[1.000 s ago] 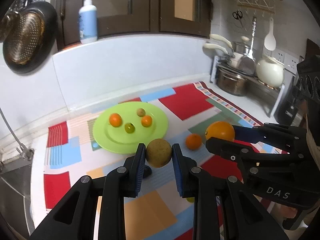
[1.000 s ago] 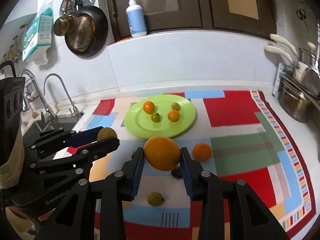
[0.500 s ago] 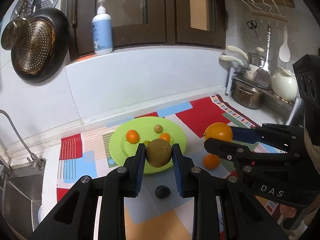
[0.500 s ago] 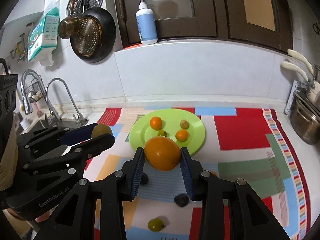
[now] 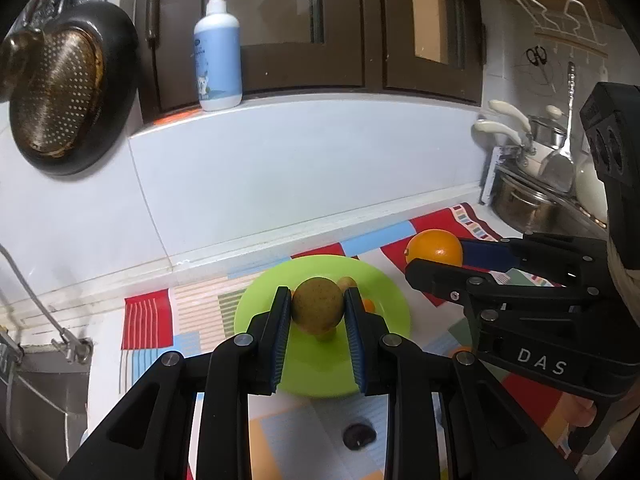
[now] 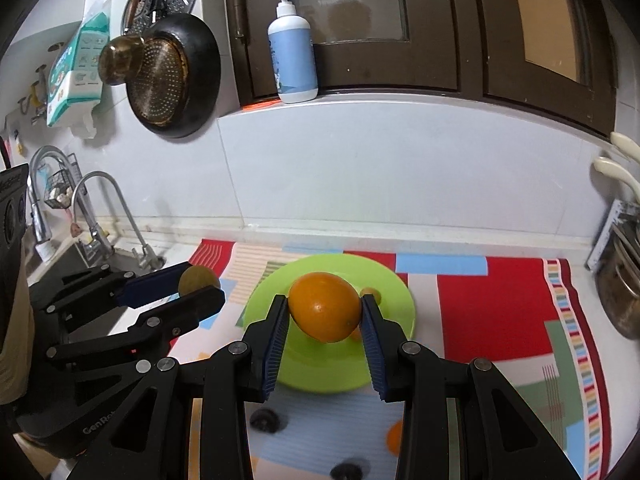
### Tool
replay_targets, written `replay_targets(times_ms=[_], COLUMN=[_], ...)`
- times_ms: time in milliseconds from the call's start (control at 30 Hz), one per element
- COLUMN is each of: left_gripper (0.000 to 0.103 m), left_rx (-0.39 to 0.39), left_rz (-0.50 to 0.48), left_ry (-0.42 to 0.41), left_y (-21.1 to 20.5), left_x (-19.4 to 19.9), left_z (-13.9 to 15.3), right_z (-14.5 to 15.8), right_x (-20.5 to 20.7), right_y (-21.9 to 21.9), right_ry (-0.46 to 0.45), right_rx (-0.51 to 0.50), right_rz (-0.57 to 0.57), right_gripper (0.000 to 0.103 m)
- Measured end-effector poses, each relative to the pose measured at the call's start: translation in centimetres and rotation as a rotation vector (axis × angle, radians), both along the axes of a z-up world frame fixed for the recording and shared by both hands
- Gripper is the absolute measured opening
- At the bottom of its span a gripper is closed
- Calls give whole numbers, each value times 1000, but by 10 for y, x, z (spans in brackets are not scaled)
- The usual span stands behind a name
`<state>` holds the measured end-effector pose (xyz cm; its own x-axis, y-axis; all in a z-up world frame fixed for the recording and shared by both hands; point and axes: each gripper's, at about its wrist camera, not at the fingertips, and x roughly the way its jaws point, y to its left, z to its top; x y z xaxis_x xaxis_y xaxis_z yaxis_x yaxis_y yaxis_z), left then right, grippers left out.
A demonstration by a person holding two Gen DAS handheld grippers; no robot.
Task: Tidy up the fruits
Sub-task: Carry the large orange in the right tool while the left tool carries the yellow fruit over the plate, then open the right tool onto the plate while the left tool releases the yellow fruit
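Note:
My left gripper (image 5: 317,309) is shut on a round brownish-green fruit (image 5: 317,311), held in the air over the green plate (image 5: 316,376). The right gripper (image 6: 325,309) is shut on a large orange (image 6: 323,306), also above the green plate (image 6: 396,300). From the left wrist view the orange (image 5: 435,246) and right gripper appear at the right; from the right wrist view the brown fruit (image 6: 197,279) and left gripper appear at the left. Small fruits on the plate are mostly hidden behind the held ones; one small brown fruit (image 6: 372,292) peeks out.
A patchwork mat (image 6: 492,312) covers the counter. Dark small fruits (image 6: 264,420) (image 5: 360,436) and a small orange (image 6: 394,438) lie on it near me. A sink with taps (image 6: 96,216) is left, pots (image 5: 524,200) right. A pump bottle (image 6: 294,60) stands on the ledge; a pan (image 6: 172,76) hangs on the wall.
Both grippers have moved forward toward the back wall, each keeping its fruit. The plate has slid from ahead of the fingers to beneath them.

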<state>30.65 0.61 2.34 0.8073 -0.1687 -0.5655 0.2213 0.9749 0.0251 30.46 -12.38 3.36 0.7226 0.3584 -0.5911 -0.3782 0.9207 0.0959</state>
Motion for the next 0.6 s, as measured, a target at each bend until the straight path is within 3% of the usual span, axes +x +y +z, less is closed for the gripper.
replay_targets(times_ms=[600], left_gripper=[27], left_rx=[-38], left_rz=[-25], left_ry=[129], left_y=[0], left_x=[93], left_z=[-49], right_z=[-44], right_x=[98], right_y=[5], right_ry=[161], right_rx=[-69], right_rz=[1], right_gripper=[37])
